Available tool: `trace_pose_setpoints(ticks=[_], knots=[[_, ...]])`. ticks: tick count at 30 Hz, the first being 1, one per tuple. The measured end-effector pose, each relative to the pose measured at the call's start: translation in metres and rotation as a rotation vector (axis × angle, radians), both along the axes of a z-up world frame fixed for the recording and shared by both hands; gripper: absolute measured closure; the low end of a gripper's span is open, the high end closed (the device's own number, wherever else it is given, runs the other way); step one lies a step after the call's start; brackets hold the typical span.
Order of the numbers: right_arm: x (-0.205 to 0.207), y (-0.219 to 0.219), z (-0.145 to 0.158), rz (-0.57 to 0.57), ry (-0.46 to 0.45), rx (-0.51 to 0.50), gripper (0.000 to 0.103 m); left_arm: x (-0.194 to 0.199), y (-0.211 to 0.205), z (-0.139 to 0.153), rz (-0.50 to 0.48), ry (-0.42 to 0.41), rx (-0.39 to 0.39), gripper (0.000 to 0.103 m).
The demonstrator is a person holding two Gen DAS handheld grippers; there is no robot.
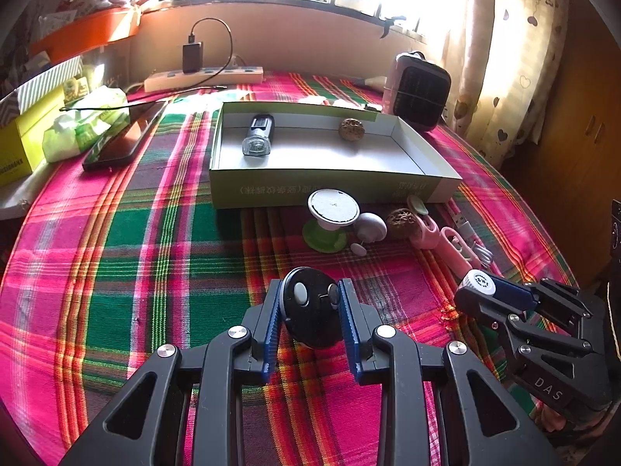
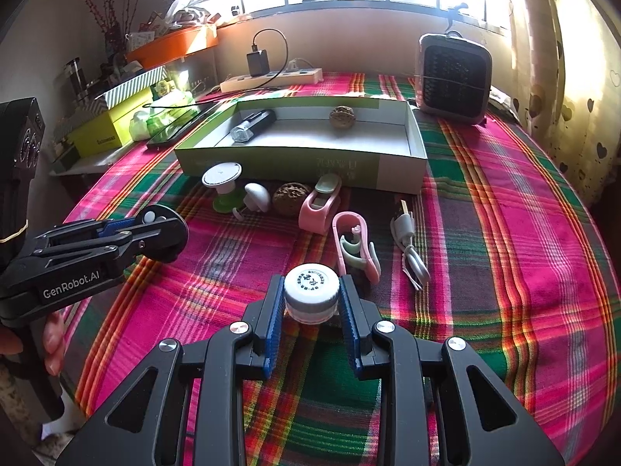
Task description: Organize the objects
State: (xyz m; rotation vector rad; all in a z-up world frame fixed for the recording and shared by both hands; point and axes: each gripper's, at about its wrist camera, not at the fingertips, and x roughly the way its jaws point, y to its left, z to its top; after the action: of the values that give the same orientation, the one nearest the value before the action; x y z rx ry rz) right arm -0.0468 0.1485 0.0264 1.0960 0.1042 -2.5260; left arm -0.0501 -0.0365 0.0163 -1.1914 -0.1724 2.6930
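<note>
The left hand-held gripper (image 1: 310,310) is closed on a black disc-shaped device (image 1: 310,316) with a pale oval button, its blue pads pressing the disc's two edges; the right hand-held gripper (image 2: 310,299) is closed on a small white-capped jar (image 2: 310,297), gripped across the ribbed cap and body. Both loads appear clear of the plaid cloth on the tabletop (image 1: 136,272), though contact underneath cannot be confirmed. The destination, judged from the task, is the shallow open box (image 1: 427,159), which already holds a small flashlight (image 1: 258,136) and a walnut (image 1: 351,129). The box lies straight ahead of both grippers, well apart from them, its long axis running left to right across the line of approach, so its near long wall faces them. Between the grippers and that wall sits a row of loose items: a green-based round stand (image 1: 330,213), a white mushroom-shaped piece (image 1: 370,227), a second walnut (image 1: 399,223), pink clips (image 1: 458,248) and a coiled cable (image 2: 409,248). In the right wrist view the left gripper (image 2: 155,229) stands ahead and to the left, nearer the box's left end; the right gripper faces the centre-to-right portion. Either load must therefore travel forward, over the row and over the near wall, before release
</note>
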Motion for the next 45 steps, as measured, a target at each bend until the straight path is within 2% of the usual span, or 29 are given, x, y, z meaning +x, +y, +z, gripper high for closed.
trace_pose_setpoints(ticks=[18,30,45], knots=[[-0.012,-0.001,0.029,0.021,0.052,-0.033,0.074,-0.005,0.003,0.027,-0.009,0.058,-0.007,0.077],[-0.04,0.002,0.05,0.025,0.084,-0.046,0.074,-0.031,0.011,0.047,-0.023,0.089,-0.027,0.077],[-0.092,0.005,0.061,0.011,0.084,-0.031,0.074,-0.077,0.016,0.051,-0.025,0.092,-0.057,0.077]])
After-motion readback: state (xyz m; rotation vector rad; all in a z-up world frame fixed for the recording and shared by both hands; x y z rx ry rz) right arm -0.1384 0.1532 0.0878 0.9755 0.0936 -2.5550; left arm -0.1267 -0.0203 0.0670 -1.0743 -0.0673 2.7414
